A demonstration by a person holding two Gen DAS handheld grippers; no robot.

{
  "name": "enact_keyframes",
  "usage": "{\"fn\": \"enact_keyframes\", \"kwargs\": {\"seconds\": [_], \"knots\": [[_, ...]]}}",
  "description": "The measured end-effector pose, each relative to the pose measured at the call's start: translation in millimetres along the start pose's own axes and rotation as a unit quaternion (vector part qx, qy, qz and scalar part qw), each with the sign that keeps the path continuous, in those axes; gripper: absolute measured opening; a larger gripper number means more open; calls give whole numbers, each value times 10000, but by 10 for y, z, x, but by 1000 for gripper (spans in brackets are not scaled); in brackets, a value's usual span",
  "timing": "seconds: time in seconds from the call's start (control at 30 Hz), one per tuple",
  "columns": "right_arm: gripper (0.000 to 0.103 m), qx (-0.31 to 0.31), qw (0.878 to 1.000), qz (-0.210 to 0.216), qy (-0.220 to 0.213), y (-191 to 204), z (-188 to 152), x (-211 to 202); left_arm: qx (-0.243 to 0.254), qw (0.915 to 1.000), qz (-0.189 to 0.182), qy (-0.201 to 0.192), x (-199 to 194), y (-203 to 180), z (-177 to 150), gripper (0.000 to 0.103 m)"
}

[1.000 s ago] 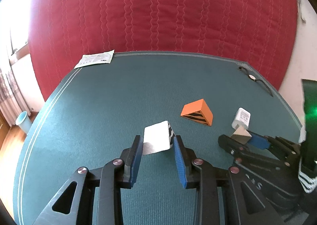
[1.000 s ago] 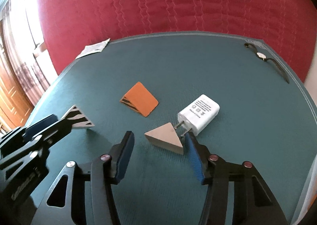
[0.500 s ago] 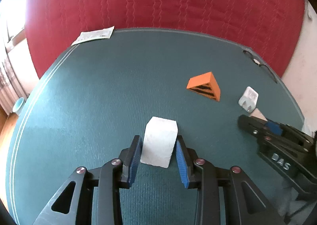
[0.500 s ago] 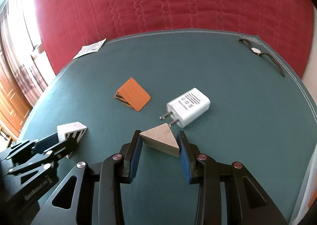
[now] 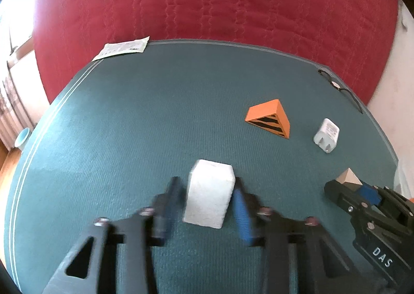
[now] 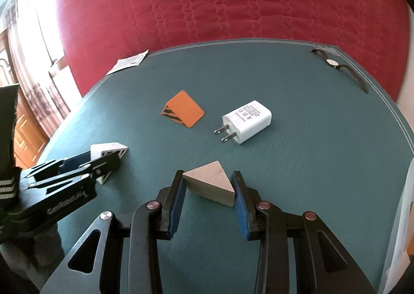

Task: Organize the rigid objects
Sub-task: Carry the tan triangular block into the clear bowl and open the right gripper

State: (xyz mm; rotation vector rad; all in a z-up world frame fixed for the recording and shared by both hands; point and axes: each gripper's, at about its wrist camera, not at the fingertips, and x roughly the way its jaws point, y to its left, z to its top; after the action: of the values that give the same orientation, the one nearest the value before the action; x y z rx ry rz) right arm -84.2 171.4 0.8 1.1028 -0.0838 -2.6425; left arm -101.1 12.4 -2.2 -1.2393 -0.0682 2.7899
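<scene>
The left hand-held gripper [image 5: 209, 206] pinches a white block [image 5: 210, 195] by its sides on the green mat [image 5: 129, 138], likely ready to move it. From the right wrist, the right hand-held gripper [image 6: 209, 186] clamps a tan wedge [image 6: 211, 182]; the charger [image 6: 247, 121] and orange wedge [image 6: 184, 109] lie apart, unsorted.

Open green mat [image 5: 160, 118] lies ahead and to the left. An orange wedge [image 5: 269, 119] and a white charger [image 5: 326, 135] stand ahead at right, apart from each other.
</scene>
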Motion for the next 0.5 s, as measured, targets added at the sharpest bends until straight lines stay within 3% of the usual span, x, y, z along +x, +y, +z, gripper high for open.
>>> {"fn": "enact_keyframes", "kwargs": {"seconds": [0.5], "knots": [[37, -37, 9999, 61, -106, 31, -243, -292, 217, 9992, -166, -282, -113, -136, -29, 33]]}}
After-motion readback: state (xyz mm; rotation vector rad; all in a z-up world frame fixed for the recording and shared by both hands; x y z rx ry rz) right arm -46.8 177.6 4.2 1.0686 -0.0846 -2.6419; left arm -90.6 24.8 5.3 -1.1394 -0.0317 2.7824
